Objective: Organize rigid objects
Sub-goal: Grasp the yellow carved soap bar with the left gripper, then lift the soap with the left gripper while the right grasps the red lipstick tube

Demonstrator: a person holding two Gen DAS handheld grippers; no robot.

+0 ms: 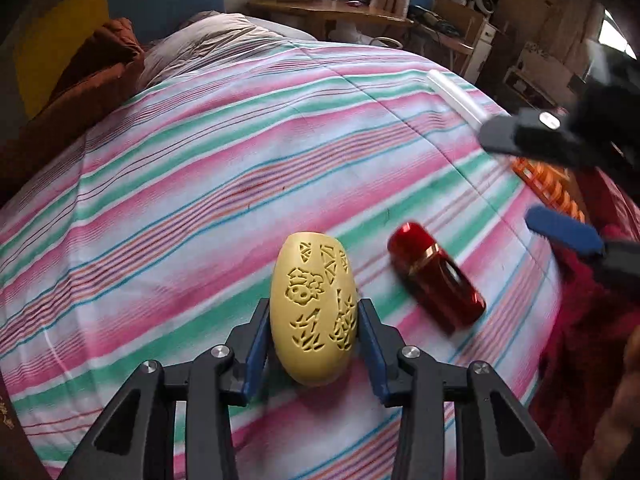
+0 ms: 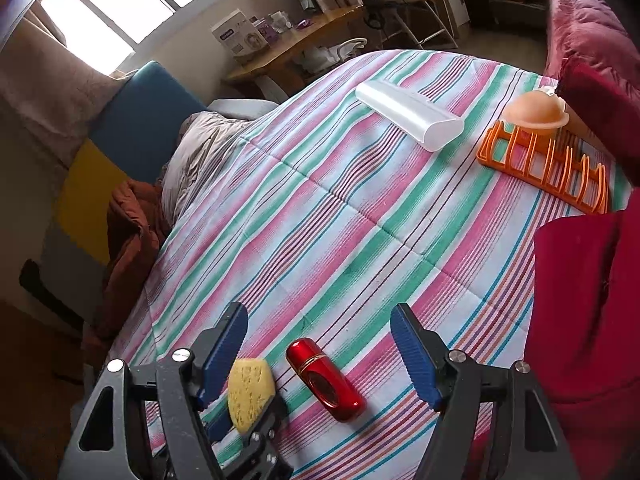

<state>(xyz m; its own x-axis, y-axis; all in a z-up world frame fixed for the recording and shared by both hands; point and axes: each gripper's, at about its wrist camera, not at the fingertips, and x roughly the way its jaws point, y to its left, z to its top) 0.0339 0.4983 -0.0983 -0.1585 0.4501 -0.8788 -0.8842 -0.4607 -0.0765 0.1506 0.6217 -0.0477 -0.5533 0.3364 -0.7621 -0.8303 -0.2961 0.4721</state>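
Observation:
A yellow oval case [image 1: 314, 312] with carved patterns lies on the striped bedspread [image 1: 200, 184], and my left gripper [image 1: 314, 310] is shut on it, its blue pads [image 1: 256, 344] against both sides. The same yellow case [image 2: 250, 396] shows at the lower left of the right wrist view. A shiny red case [image 1: 436, 276] with a gold band lies just to its right. My right gripper [image 2: 318, 320] hangs open above the red case [image 2: 326, 380] with nothing between its fingers. In the left wrist view the right gripper [image 1: 532, 184] is at the right edge.
A translucent white case [image 2: 408, 114] lies farther up the bed. An orange slotted rack [image 2: 548, 164] stands at the right with a peach domed piece [image 2: 536, 112] on it. Dark red bedding [image 2: 584, 300] bounds the right side. A brown blanket [image 2: 132, 232] lies off the left edge.

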